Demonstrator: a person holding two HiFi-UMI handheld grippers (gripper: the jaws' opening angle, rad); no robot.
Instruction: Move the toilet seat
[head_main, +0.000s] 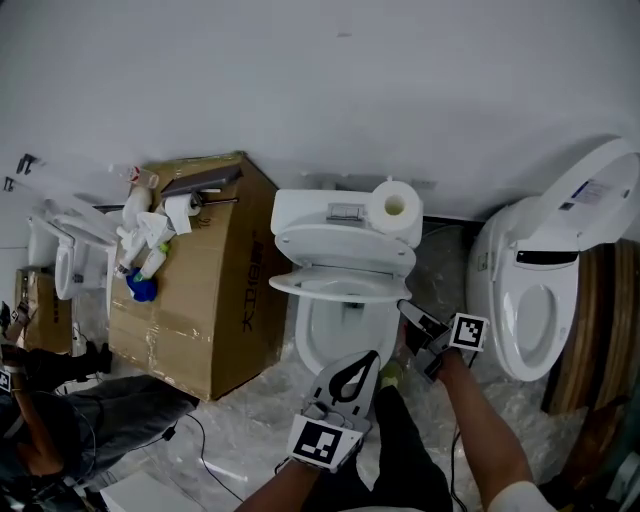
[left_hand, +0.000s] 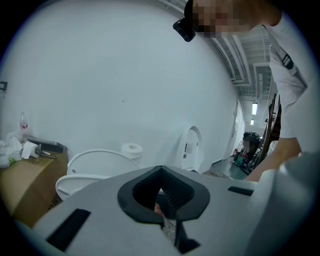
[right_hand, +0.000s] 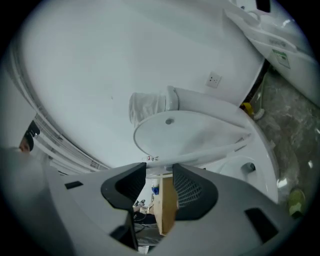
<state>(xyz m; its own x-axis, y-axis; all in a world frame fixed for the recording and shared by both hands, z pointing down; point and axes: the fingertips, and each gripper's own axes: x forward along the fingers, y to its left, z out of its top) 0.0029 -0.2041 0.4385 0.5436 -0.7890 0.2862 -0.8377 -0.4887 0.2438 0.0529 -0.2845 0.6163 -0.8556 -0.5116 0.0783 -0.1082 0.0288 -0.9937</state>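
Head view: the toilet seat (head_main: 335, 285) sits on the middle toilet bowl (head_main: 318, 345), tilted partway up over it, with the lid (head_main: 345, 245) lifted just above the seat. A toilet paper roll (head_main: 395, 207) stands on the tank (head_main: 300, 210). A cardboard box (head_main: 200, 290) stands to the left of the toilet, and a second toilet (head_main: 540, 300) with its lid raised stands to the right.

The right gripper (head_main: 410, 312) is at the right side of the bowl. Its jaws are spread with nothing gripped, and the seat edge lies just beyond their tips.

The left gripper (head_main: 372, 356) hovers at the bowl's front rim with its jaws pressed together and nothing between them.
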